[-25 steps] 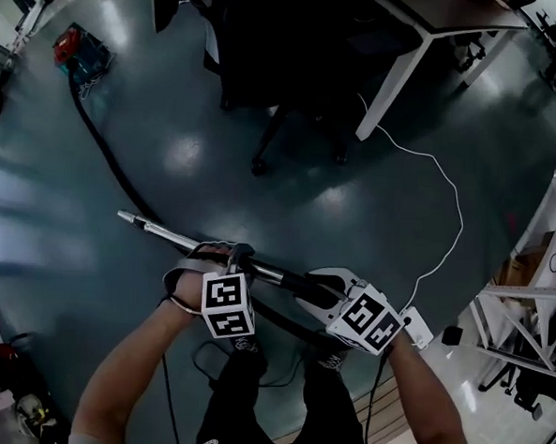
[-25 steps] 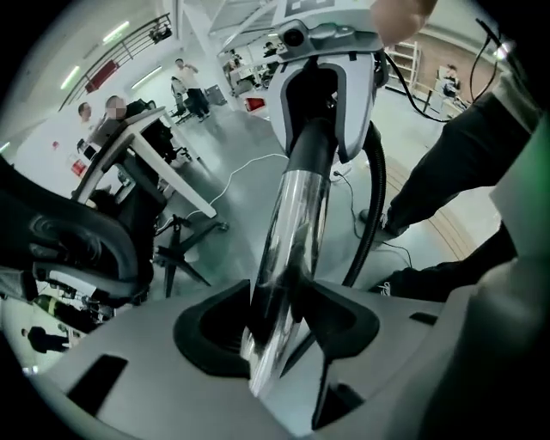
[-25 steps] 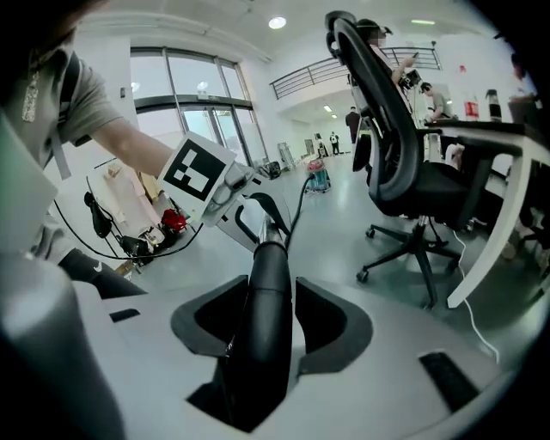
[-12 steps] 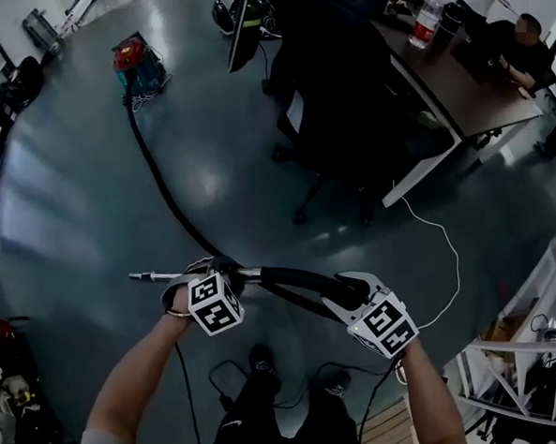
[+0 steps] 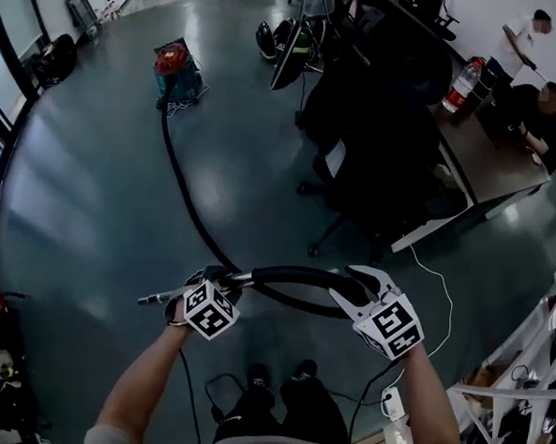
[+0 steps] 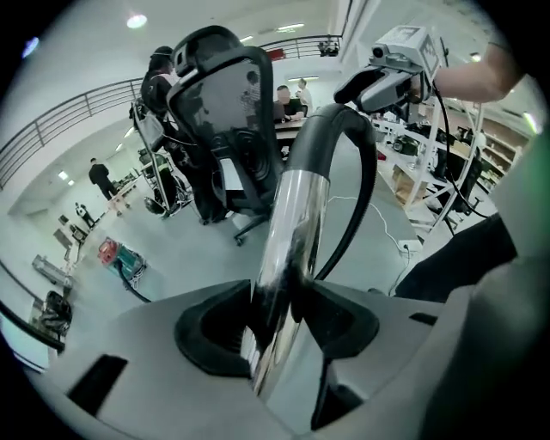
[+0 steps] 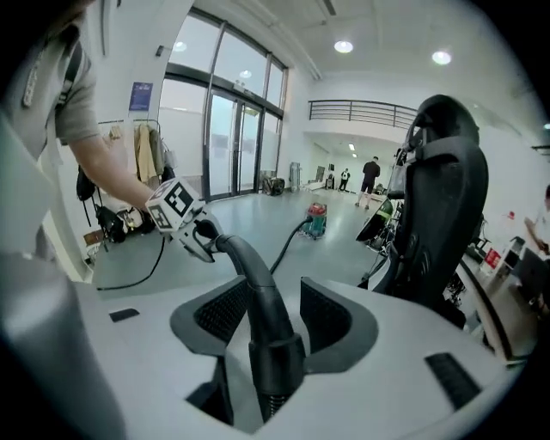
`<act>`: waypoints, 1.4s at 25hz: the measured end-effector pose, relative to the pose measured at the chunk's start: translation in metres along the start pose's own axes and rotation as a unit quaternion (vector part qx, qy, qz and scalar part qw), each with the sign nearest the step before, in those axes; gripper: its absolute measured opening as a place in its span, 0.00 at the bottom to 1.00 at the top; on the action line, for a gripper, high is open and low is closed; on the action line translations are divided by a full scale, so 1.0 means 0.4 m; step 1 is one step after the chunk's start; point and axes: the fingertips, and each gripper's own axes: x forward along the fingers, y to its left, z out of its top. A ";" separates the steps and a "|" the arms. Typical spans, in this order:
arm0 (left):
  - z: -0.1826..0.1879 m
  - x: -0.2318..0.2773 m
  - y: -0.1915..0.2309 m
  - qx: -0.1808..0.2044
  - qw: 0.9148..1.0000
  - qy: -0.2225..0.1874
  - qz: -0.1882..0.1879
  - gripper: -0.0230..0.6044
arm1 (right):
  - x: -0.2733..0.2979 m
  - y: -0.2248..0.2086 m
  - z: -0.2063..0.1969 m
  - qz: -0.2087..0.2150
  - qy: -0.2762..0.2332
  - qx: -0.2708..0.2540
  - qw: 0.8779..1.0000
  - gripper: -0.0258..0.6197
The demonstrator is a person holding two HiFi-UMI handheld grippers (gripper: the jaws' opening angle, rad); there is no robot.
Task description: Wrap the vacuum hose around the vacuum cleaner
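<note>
Left gripper (image 5: 221,280) clamped the metal wand (image 5: 173,293); right gripper (image 5: 360,285) clamped the hose handle (image 5: 298,275). Vacuum cleaner (image 5: 173,69) stood upper left, well apart.

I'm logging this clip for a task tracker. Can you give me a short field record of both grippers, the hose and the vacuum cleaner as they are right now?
left gripper: fingers shut on the metal tube, held up off the floor
right gripper: fingers shut on the curved handle at the hose end
hose: stretched out across the floor, not wrapped
vacuum cleaner: upright on the floor, far from the person
nearby: office chair to the right of the hose in the head view
</note>
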 end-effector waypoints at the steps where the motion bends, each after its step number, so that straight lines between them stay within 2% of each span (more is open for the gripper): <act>1: -0.007 -0.007 0.017 -0.012 1.000 0.002 0.004 0.35 | -0.005 -0.018 0.019 0.001 -0.008 0.008 1.000 0.32; 6: -0.033 -0.055 0.093 -0.093 0.996 0.003 0.015 0.35 | 0.012 -0.051 0.077 0.029 -0.021 0.007 0.999 0.31; 13: -0.035 -0.148 0.227 -0.213 0.973 -0.004 0.086 0.35 | 0.124 -0.109 0.168 0.093 -0.048 -0.006 0.995 0.31; 17: -0.016 -0.205 0.281 -0.251 0.958 -0.028 0.133 0.35 | 0.178 -0.111 0.216 0.132 -0.059 -0.015 0.989 0.31; 24: -0.030 -0.287 0.367 -0.331 0.923 -0.074 0.181 0.35 | 0.281 -0.053 0.311 0.190 -0.073 -0.023 0.979 0.31; 28: -0.046 -0.300 0.416 -0.363 0.907 -0.094 0.194 0.35 | 0.331 -0.017 0.367 0.220 -0.089 -0.016 0.971 0.31; 35: -0.084 -0.316 0.520 -0.394 0.889 -0.141 0.187 0.35 | 0.431 0.108 0.441 0.252 -0.077 -0.022 0.964 0.31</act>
